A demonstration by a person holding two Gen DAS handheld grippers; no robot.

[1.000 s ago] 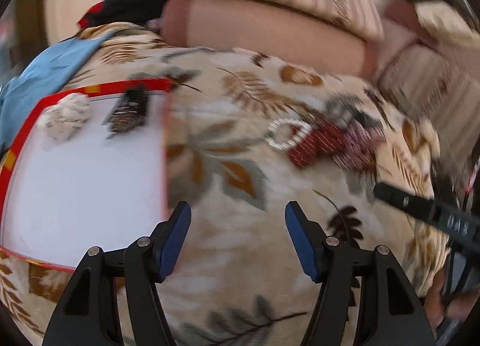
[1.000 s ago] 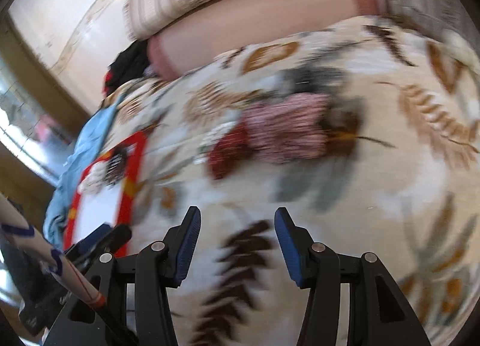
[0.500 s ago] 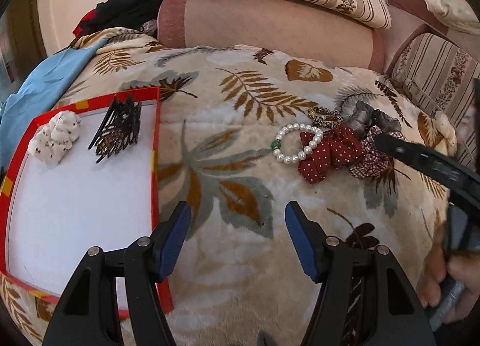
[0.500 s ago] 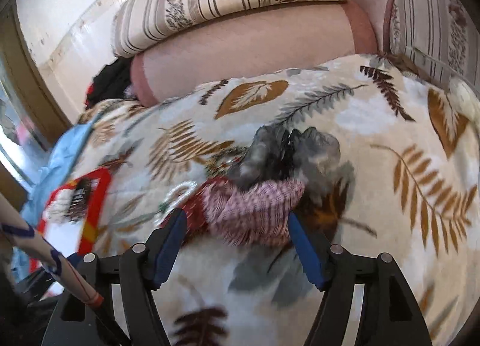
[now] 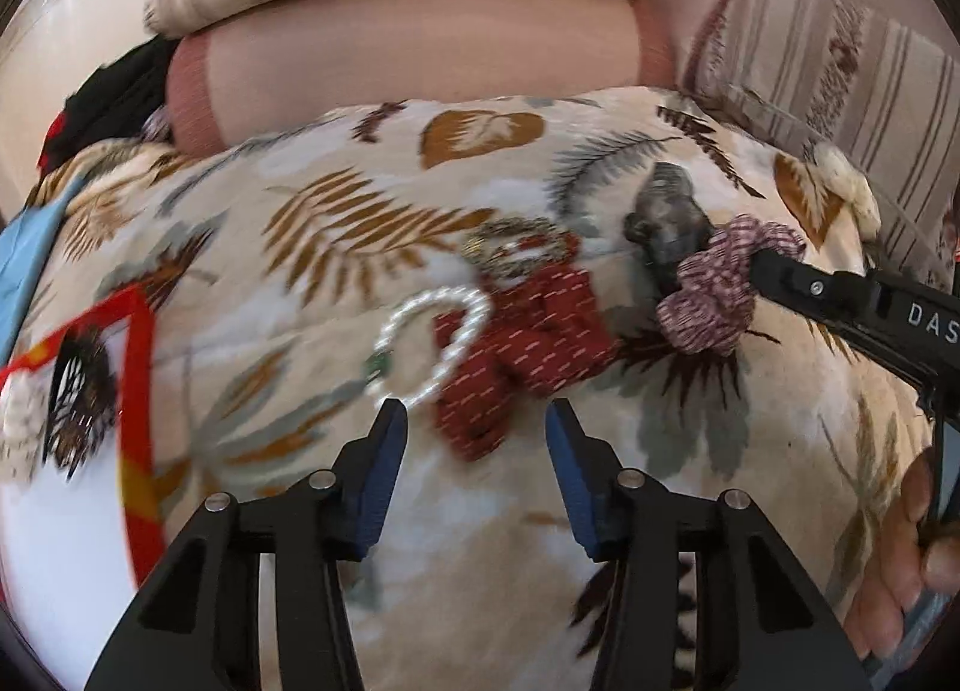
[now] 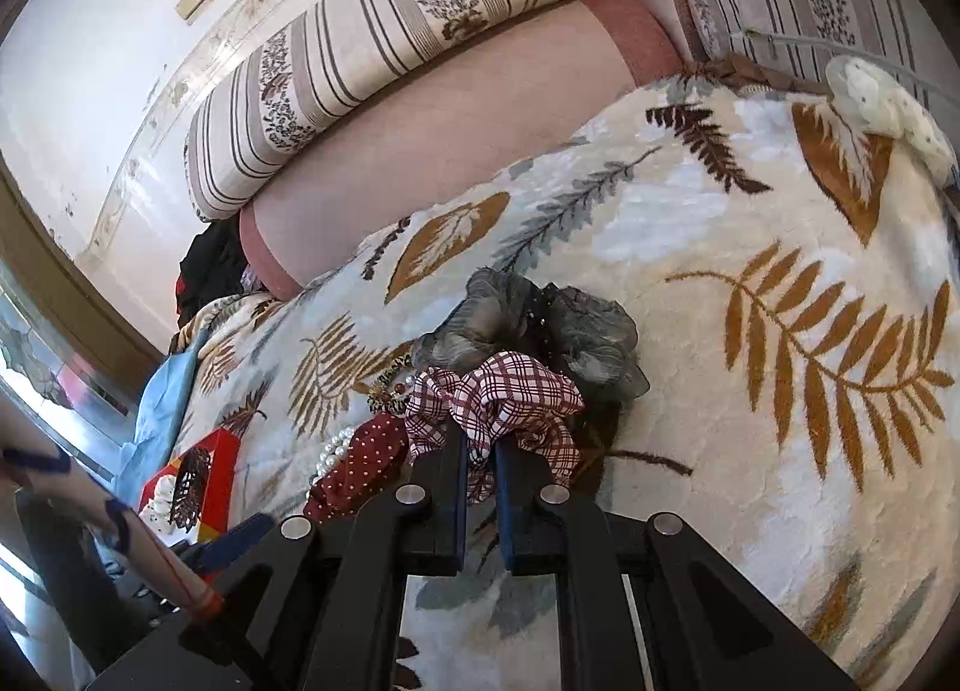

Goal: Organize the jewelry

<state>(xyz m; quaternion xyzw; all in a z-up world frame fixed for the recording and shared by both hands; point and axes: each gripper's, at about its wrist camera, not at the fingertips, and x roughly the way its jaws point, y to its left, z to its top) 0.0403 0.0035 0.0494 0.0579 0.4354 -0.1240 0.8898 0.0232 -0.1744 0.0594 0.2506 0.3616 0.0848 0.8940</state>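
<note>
Left tongs (image 5: pixel 474 421) agape, right tongs (image 6: pixel 480 448) pinched nearly closed

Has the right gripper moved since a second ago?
Yes. The right gripper went forward across the blanket to the plaid scrunchie and shut on it.

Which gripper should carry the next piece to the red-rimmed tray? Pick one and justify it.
Right. The right gripper is already shut on the plaid scrunchie. The left gripper is open and holds nothing, short of the pearl bracelet, though the red-rimmed tray lies on its side.
</note>
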